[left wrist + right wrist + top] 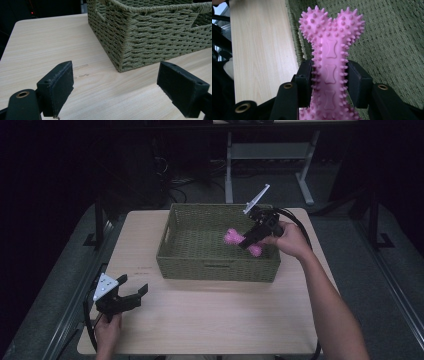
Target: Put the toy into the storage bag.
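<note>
Right claw (329,80) around spiky pink bone toy (331,47)

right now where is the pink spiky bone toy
In the high view the pink bone toy hangs over the right half of the green wicker basket, clamped at its shaft in the right hand-held gripper.

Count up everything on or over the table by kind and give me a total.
Woven green baskets: 1, basket
Pink spiky bone toys: 1, bone toy, clamped in the right claw over the basket
Handheld claws: 2, the right one and the left claw, open with nothing in it, over the table
Total: 4
</note>
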A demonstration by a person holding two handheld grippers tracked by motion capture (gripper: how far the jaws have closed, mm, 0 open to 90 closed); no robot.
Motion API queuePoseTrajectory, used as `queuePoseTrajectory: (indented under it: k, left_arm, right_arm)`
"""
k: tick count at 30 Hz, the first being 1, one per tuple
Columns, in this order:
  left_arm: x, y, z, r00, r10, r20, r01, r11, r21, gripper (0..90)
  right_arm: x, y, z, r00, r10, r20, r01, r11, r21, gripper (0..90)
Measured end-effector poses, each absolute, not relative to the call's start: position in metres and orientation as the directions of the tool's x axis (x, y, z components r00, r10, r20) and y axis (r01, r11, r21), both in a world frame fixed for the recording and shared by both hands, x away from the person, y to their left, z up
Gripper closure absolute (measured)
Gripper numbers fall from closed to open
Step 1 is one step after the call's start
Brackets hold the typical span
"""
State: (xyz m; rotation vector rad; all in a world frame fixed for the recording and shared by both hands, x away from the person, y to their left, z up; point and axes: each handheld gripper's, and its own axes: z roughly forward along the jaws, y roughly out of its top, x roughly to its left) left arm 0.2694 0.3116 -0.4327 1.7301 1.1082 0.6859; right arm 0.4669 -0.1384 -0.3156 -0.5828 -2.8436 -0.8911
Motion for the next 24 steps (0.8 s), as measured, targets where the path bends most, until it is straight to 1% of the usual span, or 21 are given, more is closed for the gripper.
queuePoseTrajectory:
  k: [24]
  left_arm:
    - [0.269, 0.314, -0.432, 0.43, 0.902, -0.029, 0.375, -0.149, 0.915, 13.3]
  right_arm:
    - [0.483, -0.138, -0.341, -0.896, 0.378, 0.235, 0.445, 0.757, 0.478, 57.4]
